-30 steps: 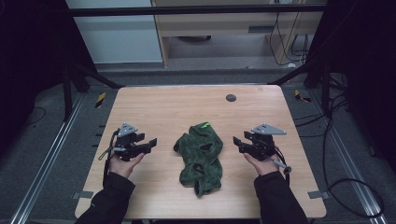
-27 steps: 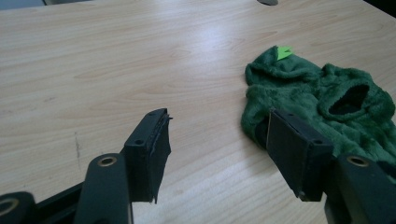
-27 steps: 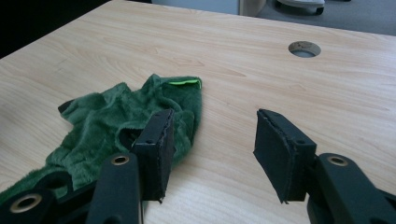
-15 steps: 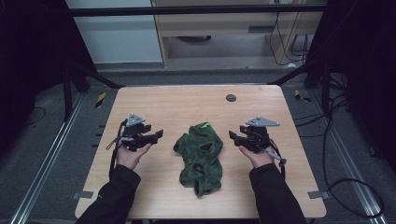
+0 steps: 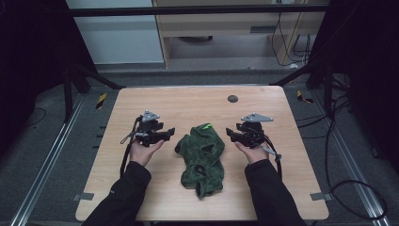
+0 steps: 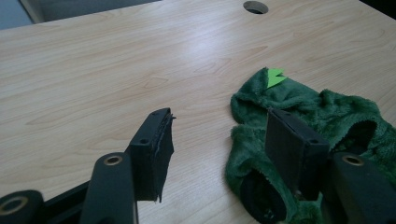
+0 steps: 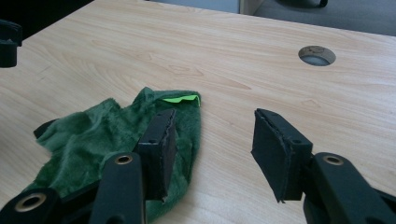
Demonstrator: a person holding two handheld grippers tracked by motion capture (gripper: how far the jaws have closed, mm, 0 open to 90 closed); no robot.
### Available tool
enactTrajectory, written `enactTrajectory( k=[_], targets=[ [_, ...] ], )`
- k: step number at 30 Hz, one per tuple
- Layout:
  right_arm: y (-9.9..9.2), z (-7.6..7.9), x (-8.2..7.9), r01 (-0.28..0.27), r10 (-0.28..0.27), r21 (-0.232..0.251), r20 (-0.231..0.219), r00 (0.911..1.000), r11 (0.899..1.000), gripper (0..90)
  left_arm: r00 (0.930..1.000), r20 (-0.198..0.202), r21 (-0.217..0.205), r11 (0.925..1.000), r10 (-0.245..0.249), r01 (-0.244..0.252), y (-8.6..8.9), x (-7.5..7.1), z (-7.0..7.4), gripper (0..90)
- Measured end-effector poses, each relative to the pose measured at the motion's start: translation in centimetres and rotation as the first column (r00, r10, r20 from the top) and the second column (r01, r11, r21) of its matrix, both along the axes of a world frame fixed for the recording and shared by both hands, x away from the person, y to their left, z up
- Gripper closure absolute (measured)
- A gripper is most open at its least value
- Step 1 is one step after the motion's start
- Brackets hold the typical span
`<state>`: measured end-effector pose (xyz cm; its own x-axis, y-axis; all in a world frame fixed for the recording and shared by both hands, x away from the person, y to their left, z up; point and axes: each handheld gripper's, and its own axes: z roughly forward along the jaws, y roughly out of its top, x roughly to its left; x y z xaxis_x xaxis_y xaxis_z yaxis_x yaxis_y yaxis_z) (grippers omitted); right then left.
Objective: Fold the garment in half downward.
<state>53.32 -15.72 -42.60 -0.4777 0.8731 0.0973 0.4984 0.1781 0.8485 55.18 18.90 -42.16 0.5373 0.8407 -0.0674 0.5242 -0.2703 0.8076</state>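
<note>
Green plush fleece garment (image 5: pixel 202 157), crumpled in a long heap with a lime-green tag (image 5: pixel 206 126) at its far end, lies at the centre of the light wood-grain table (image 5: pixel 197 101), running from 12 o'clock down to 6 o'clock between the two hands. Round cable hole (image 5: pixel 232 99) in the tabletop sits beyond it at 12 o'clock, well apart.

Left gripper (image 5: pixel 165 134), black with a grey three-cornered plate, hangs at the garment's 9 o'clock, near its upper edge. Jaws released and wide apart; in the left gripper view nothing sits between the pads (image 6: pixel 156 149), and the fleece (image 6: pixel 322 121) lies just behind the right-hand jaw. Whether that jaw brushes the pile I cannot tell.

Right gripper (image 5: pixel 234 134), same build, hangs at the garment's 3 o'clock. Jaws spread, just closing a little, bare table between them in the right gripper view; the fleece (image 7: pixel 98 130) and its tag (image 7: pixel 180 99) lie past the left-hand jaw.

Judgement: approach step, both hands converging on the upper end, no grasp made. Next move calls for each gripper to settle over a fold near the tagged end, lower until the pads straddle fabric, then pinch. Soft pile may slip; take a thick fold.
</note>
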Motion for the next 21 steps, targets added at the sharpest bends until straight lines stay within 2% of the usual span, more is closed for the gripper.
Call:
enactTrajectory(
  k=[12, 17, 18, 21],
  targets=[
    [0.7, -1.5, 1.4, 0.002, -0.003, -0.010, -0.042, 0.9991, 1.000, 49.7, 0.9986, -0.044, 0.019, 0.9994, -0.028, 0.029, -1.5, 1.3, -1.7, 41.4],
    [1.0, -2.2, 1.8, -0.004, 0.003, -0.018, -0.055, 0.9985, 1.000, 50.0, 0.9979, -0.057, 0.011, 0.9995, -0.030, 0.031, -1.9, 1.7, -2.2, 41.7],
    [1.2, -2.4, 2.0, 0.000, -0.001, -0.016, -0.071, 0.9975, 1.000, 50.2, 0.9972, -0.064, 0.023, 0.9989, -0.039, 0.040, -2.1, 1.8, -2.5, 42.2],
    [1.3, -2.7, 2.1, -0.006, 0.004, -0.025, -0.077, 0.9970, 1.000, 50.2, 0.9964, -0.074, 0.026, 0.9987, -0.042, 0.044, -2.2, 2.0, -2.9, 42.8]
  ],
)
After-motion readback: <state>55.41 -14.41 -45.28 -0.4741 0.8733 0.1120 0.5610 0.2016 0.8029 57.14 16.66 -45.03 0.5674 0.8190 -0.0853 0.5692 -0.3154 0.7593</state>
